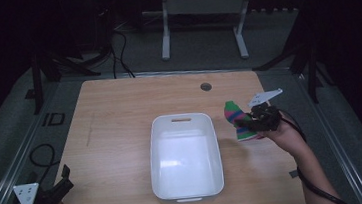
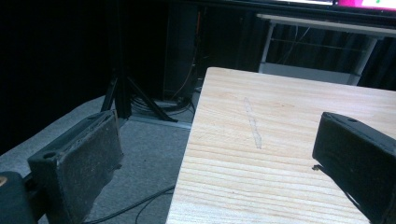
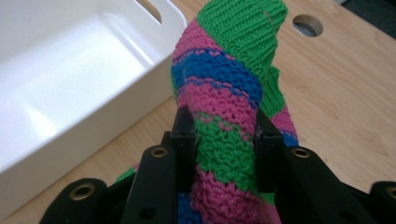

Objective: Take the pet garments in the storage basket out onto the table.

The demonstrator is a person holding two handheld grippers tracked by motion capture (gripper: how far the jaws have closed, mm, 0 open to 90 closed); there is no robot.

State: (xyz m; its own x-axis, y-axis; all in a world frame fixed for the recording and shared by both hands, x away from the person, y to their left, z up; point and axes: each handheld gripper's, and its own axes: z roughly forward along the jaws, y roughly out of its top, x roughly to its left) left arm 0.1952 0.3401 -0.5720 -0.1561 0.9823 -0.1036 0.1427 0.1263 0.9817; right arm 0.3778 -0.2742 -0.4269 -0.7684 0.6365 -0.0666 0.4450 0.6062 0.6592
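Note:
A knitted sock (image 1: 236, 118) striped green, pink and blue hangs lifted just right of the white bin (image 1: 184, 155). My right gripper (image 1: 249, 122) is shut on the sock (image 3: 224, 93), whose green cuff stands up beyond the jaws. The bin's rim (image 3: 166, 14) lies to the left in the right gripper view, and its inside looks bare. My left gripper (image 1: 65, 179) rests at the table's front left corner, open. Its fingers (image 2: 79, 163) stand wide apart over the table's left edge with nothing between them.
The wooden table (image 1: 115, 118) has a round cable hole (image 1: 206, 86) near its back edge. Cables and stand legs lie on the grey floor (image 1: 17, 148) to the left and behind. A white desk frame (image 1: 201, 24) stands behind the table.

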